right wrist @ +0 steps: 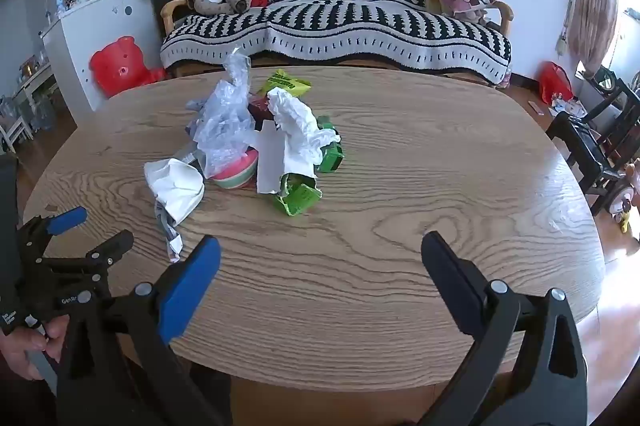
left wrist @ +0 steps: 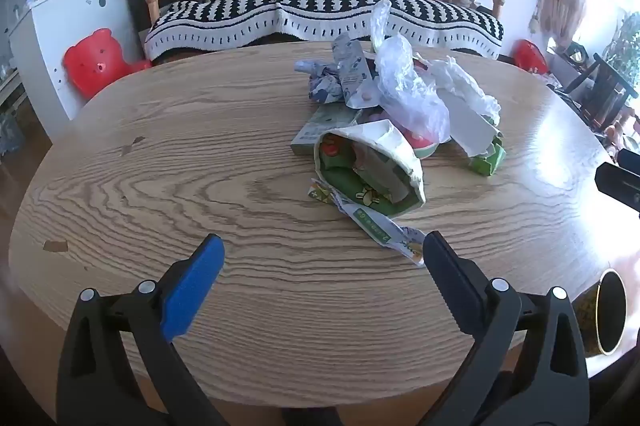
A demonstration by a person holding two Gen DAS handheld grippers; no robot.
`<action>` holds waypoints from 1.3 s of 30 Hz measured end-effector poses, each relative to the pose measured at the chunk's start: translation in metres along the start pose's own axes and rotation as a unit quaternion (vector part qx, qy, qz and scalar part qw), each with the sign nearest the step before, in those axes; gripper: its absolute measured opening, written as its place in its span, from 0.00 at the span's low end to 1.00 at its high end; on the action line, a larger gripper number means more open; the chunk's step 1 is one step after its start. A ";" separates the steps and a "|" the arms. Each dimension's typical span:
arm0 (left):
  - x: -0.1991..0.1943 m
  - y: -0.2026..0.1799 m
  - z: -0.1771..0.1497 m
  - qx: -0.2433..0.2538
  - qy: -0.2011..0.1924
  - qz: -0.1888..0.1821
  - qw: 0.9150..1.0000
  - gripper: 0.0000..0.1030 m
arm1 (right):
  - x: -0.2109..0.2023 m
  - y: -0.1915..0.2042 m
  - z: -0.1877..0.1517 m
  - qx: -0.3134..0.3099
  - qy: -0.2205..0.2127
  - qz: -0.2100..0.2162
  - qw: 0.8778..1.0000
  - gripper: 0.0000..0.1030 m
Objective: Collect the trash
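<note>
A pile of trash lies on the oval wooden table (left wrist: 160, 162): a torn green and white carton (left wrist: 368, 166), a clear plastic bag (left wrist: 404, 86), crumpled white paper (left wrist: 468, 94), and a crushed green box (left wrist: 488, 158). My left gripper (left wrist: 322, 250) is open and empty, just short of a paper scrap (left wrist: 384, 230). In the right wrist view the pile shows a white wrapper (right wrist: 176, 186), plastic bag (right wrist: 224, 122), white paper (right wrist: 296, 130) and green box (right wrist: 298, 198). My right gripper (right wrist: 320, 250) is open and empty, nearer than the pile. The left gripper (right wrist: 92, 230) shows at the left edge.
A round dark-lined bin (left wrist: 606, 314) sits below the table's right edge. A black and white striped sofa (left wrist: 320, 2) stands behind the table. A red bear stool (right wrist: 120, 64) and white cabinet (right wrist: 84, 38) are at left. Dark chairs (right wrist: 592, 142) are at right.
</note>
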State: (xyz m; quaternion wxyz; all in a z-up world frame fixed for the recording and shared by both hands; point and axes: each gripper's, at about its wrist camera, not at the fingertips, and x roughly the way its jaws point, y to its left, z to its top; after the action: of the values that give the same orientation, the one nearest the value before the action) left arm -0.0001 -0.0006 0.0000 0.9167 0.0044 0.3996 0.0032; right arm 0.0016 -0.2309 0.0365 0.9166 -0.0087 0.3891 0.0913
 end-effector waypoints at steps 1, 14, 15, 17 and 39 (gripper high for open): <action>0.000 0.000 0.000 0.000 0.002 0.001 1.000 0.94 | 0.000 0.000 0.000 0.001 0.000 0.001 1.000 0.95; -0.001 -0.010 0.003 0.006 0.000 -0.002 1.000 0.94 | 0.000 -0.006 0.003 0.005 0.001 0.002 1.000 0.95; -0.001 -0.011 0.003 0.006 -0.001 -0.002 1.000 0.94 | 0.000 -0.007 0.004 0.004 0.001 0.002 1.000 0.95; -0.002 -0.004 -0.002 0.004 -0.002 -0.006 1.000 0.94 | 0.001 -0.003 0.000 0.006 0.000 0.003 1.000 0.95; -0.002 -0.004 -0.002 0.004 -0.002 -0.005 1.000 0.94 | 0.000 -0.004 0.000 0.005 0.001 0.003 1.000 0.95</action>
State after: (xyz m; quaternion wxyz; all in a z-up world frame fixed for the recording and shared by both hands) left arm -0.0027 -0.0048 0.0006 0.9173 0.0063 0.3981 -0.0033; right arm 0.0025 -0.2345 0.0361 0.9161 -0.0028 0.3902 0.0921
